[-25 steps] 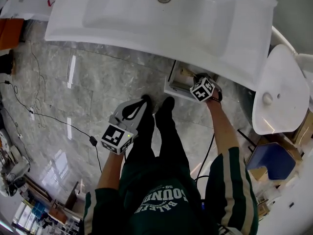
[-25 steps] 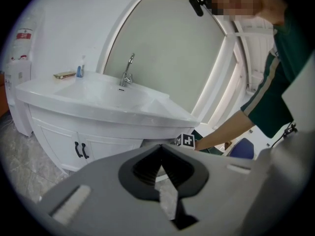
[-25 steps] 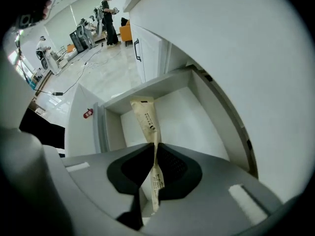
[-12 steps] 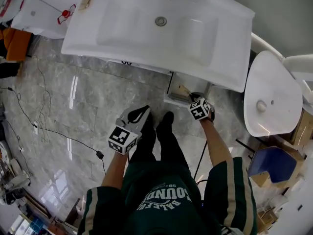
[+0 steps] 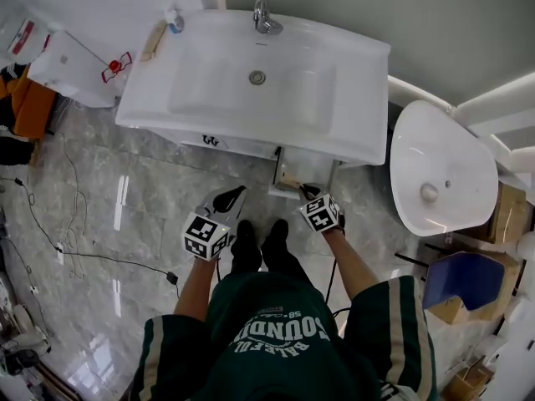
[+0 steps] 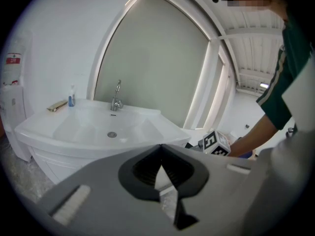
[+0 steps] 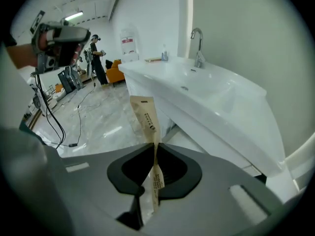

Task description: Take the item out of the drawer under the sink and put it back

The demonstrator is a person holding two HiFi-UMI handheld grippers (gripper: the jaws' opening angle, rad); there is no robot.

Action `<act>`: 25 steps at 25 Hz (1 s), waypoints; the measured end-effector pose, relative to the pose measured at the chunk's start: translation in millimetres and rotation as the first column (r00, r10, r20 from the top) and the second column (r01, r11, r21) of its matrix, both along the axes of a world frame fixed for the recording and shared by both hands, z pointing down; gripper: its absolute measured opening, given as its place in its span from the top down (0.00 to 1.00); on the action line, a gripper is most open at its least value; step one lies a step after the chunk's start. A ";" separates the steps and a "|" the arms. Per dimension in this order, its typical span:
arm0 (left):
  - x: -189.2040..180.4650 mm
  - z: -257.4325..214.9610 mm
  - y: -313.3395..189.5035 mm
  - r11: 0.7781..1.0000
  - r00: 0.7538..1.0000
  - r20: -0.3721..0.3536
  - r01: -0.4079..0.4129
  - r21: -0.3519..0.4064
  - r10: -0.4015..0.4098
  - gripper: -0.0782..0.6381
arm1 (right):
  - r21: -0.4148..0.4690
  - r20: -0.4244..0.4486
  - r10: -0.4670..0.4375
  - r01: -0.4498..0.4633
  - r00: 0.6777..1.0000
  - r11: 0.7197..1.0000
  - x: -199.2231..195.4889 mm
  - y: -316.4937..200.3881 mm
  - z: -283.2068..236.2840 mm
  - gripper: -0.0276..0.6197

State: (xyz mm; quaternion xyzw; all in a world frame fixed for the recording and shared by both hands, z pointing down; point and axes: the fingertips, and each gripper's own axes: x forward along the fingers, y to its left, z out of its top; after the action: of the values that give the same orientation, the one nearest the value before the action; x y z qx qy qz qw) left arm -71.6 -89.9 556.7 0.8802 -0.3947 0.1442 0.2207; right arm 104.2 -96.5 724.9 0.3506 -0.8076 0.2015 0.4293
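Observation:
My right gripper point(image 7: 154, 154) is shut on a flat tan paper packet point(image 7: 146, 118) that stands up out of its jaws. In the head view this gripper point(image 5: 307, 194) hangs just in front of the open drawer point(image 5: 311, 170) under the white sink point(image 5: 251, 90). My left gripper point(image 5: 227, 200) hovers over the floor to the left of the drawer. Its jaws point(image 6: 160, 146) meet at the tips with nothing between them. The right gripper's marker cube point(image 6: 215, 142) shows beyond them, in front of the sink point(image 6: 98, 127).
A white toilet point(image 5: 439, 178) stands right of the sink, with a blue seat point(image 5: 464, 278) nearer. Cables point(image 5: 84, 253) trail over the marble floor at the left. A faucet point(image 5: 264, 15) and a small bottle point(image 5: 174, 22) stand on the sink's rim. My feet point(image 5: 259, 234) are below the drawer.
Both grippers have risen. The right one has come up and back out of the drawer with the packet in its jaws. The whole sink has come into the head view.

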 end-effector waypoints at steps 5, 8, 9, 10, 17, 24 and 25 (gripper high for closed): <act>-4.8 -30.3 -17.7 0.997 1.000 0.000 0.018 0.070 -0.018 0.82 | 0.152 0.102 0.036 -0.052 0.994 0.987 -5.1 -33.9 -87.5 0.91; -9.7 -52.3 -30.2 0.992 0.999 -0.005 0.038 0.121 -0.038 0.82 | 0.245 0.157 0.055 -0.093 0.986 0.965 -4.8 -56.2 -138.2 0.91; -10.7 -60.3 -32.7 0.990 0.999 -0.009 0.044 0.136 -0.043 0.82 | 0.271 0.176 0.060 -0.107 0.983 0.957 -4.1 -60.9 -153.9 0.91; -11.3 -68.7 -36.0 0.987 0.999 -0.013 0.048 0.154 -0.046 0.82 | 0.295 0.198 0.064 -0.121 0.978 0.948 -3.7 -65.5 -169.7 0.91; -16.0 -122.8 -57.1 0.961 0.999 -0.004 0.037 0.275 -0.037 0.82 | 0.427 0.305 0.056 -0.189 0.951 0.884 1.9 -89.5 -265.2 0.91; -31.6 -161.2 -74.0 0.936 0.998 0.005 0.051 0.348 -0.057 0.82 | 0.504 0.387 0.039 -0.247 0.921 0.827 6.0 -99.1 -332.6 0.91; -32.7 -164.6 -75.6 0.933 0.998 0.004 0.054 0.355 -0.059 0.82 | 0.509 0.394 0.037 -0.251 0.919 0.823 6.4 -99.2 -337.8 0.91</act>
State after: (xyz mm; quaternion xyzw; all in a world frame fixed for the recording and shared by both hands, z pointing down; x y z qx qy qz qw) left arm -104.3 -165.5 392.1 0.8927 -0.4410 0.0707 0.0596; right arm 110.6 -195.7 387.1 0.4762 -0.8671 0.0553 0.1352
